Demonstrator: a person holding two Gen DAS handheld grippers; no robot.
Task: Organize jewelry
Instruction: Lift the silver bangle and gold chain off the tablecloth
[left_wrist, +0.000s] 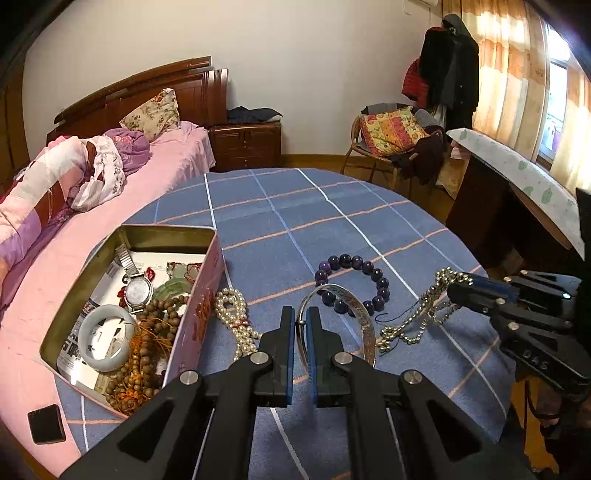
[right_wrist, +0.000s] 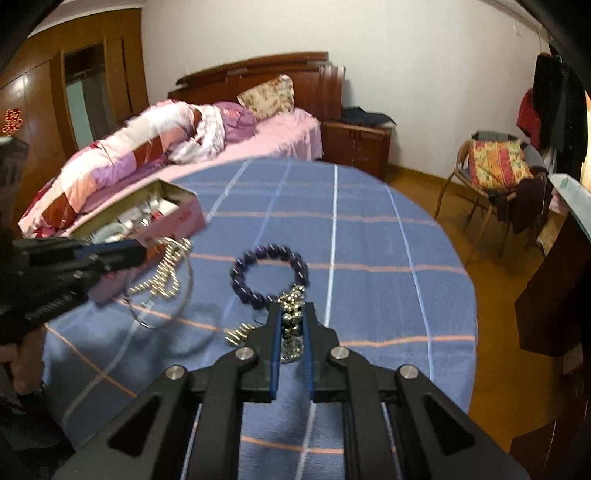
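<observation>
1. Silver bangle (left_wrist: 338, 317), left wrist view: the left gripper (left_wrist: 302, 317) is clenched on its thin rim, and the ring stands tilted up off the blue check cloth (left_wrist: 332, 221), its far arc over the purple bead bracelet (left_wrist: 354, 280).
2. Same view: the open tin (left_wrist: 207, 295) lies just left of the gripper. Inside are a watch (left_wrist: 137, 288), a pale jade bangle (left_wrist: 103, 338) and brown wooden beads (left_wrist: 147, 350). A pearl string (left_wrist: 236, 317) lies on the cloth against the tin's near wall.
3. Same view, right edge: the right gripper (left_wrist: 460, 286) pinches one end of the gold bead chain (left_wrist: 424, 314); the rest trails down to the cloth.
4. Right wrist view: the right gripper (right_wrist: 292, 321) is clamped on the chain (right_wrist: 291, 325), with beads bunched between the pads and a loose end (right_wrist: 236, 334) lying on the cloth. The bracelet (right_wrist: 269, 273) sits just beyond the tips, untouched.
5. Same view, left side, blurred: the left gripper (right_wrist: 125, 251) holds the bangle (right_wrist: 162, 295) near the tin (right_wrist: 177, 218).
6. Judgement of step: both tools have a piece in hand and neither piece is yet in the tin. Bracelet and pearls remain on the cloth.
7. Next move calls for: carry each piece over the tin's rim, lower it, then release. The chain needs enough lift for its tail to clear the wall; it may snag on the bracelet or drape over the edge.
</observation>
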